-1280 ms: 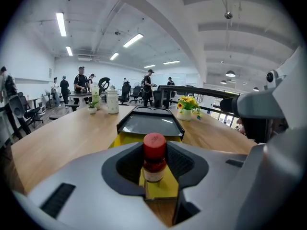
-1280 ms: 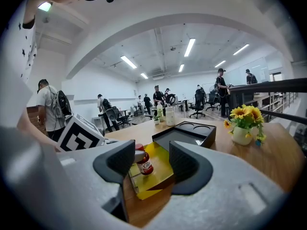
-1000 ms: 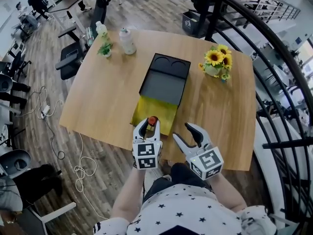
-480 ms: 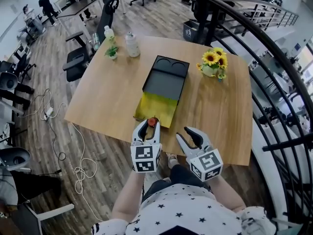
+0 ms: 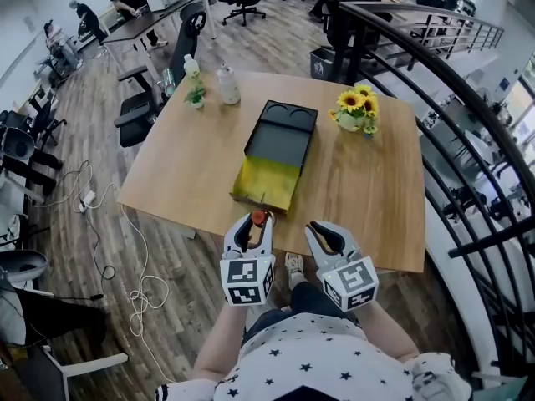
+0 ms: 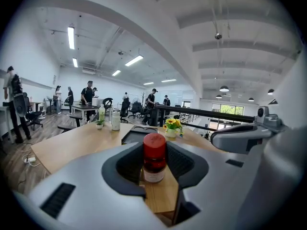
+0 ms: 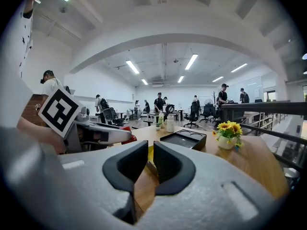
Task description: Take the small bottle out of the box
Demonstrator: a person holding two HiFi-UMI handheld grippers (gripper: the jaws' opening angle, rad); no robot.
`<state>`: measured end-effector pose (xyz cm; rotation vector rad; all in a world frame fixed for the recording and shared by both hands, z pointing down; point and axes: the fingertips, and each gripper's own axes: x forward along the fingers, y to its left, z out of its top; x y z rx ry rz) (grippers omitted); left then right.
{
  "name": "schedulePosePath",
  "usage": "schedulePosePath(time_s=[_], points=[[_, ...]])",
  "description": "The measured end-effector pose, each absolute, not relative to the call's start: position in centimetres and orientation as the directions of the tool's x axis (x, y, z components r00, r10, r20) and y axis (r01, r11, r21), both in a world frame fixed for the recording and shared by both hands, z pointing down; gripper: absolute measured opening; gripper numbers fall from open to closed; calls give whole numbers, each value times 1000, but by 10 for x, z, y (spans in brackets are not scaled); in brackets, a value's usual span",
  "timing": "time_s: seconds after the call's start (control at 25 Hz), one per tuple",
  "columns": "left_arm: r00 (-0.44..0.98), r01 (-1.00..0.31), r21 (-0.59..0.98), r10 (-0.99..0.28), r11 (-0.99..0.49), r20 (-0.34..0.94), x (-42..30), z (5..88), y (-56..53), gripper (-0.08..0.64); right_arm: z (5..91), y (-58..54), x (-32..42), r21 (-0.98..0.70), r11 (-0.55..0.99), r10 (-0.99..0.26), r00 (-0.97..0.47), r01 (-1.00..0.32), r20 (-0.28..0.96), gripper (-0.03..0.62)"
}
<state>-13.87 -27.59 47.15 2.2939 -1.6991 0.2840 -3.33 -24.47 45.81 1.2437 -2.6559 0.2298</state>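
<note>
A small bottle (image 5: 258, 219) with a red cap stands upright between the jaws of my left gripper (image 5: 252, 226), which is shut on it just past the table's front edge. In the left gripper view the bottle (image 6: 154, 158) fills the gap between the pads. The box (image 5: 278, 140), black with a yellow open end, lies on the table ahead of both grippers. My right gripper (image 5: 323, 235) hovers beside the left one. Its jaws are closing, a narrow slit remains, and nothing is between them (image 7: 150, 163).
A pot of sunflowers (image 5: 354, 109) stands at the table's far right. Two white bottles (image 5: 226, 84) and a small plant (image 5: 196, 95) stand at the far left. A black railing (image 5: 468, 174) curves along the right. Office chairs and people are in the background.
The right gripper's jaws have come together from wide open to a narrow slit. Both grippers have drawn back slightly from the box toward the table's front edge, with the bottle still in the left.
</note>
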Motion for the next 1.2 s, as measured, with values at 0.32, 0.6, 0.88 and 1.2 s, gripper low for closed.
schedulePosePath(time_s=[0.32, 0.6, 0.88, 1.2], points=[[308, -951, 110, -909, -288, 282, -130, 456, -221, 137, 445, -202, -27, -22, 628, -757, -618, -778, 212, 11], [301, -953, 113, -918, -281, 258, -130, 445, -183, 137, 439, -173, -25, -10, 632, -759, -621, -775, 196, 8], [289, -956, 118, -926, -267, 244, -131, 443, -155, 137, 439, -152, -22, -1, 639, -756, -628, -769, 186, 8], [286, -957, 113, -930, -266, 232, -130, 442, -144, 137, 442, -143, -17, 4, 635, -760, -624, -773, 181, 8]])
